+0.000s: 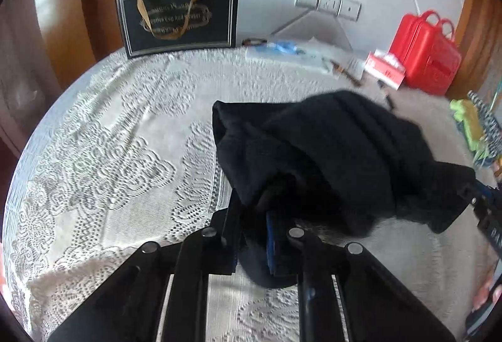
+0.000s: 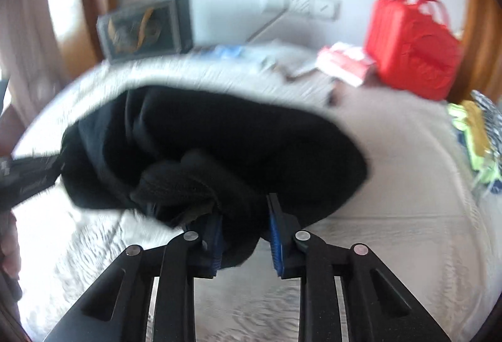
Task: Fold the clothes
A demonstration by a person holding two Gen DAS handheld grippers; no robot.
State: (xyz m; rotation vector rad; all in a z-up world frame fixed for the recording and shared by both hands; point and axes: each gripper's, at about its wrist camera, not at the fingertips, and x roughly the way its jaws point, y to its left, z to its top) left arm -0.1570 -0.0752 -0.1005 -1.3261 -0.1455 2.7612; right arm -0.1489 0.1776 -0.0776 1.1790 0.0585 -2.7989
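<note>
A black garment (image 1: 329, 153) hangs bunched between both grippers above a white lace tablecloth (image 1: 109, 153). My left gripper (image 1: 254, 235) is shut on one edge of the black garment, the cloth pinched between its blue pads. My right gripper (image 2: 244, 235) grips the other end of the garment (image 2: 219, 147), cloth bunched between its blue-padded fingers (image 2: 276, 235). The right gripper shows at the right edge of the left wrist view (image 1: 483, 210); the left gripper shows at the left edge of the right wrist view (image 2: 28, 178). The right wrist view is blurred.
A dark gift bag (image 1: 178, 15) stands at the back against the wall. A red case (image 1: 426, 50), a red-white box (image 1: 386, 68) and papers (image 1: 291, 54) lie at the back right. Green and patterned cloths (image 1: 470, 125) lie at the right edge.
</note>
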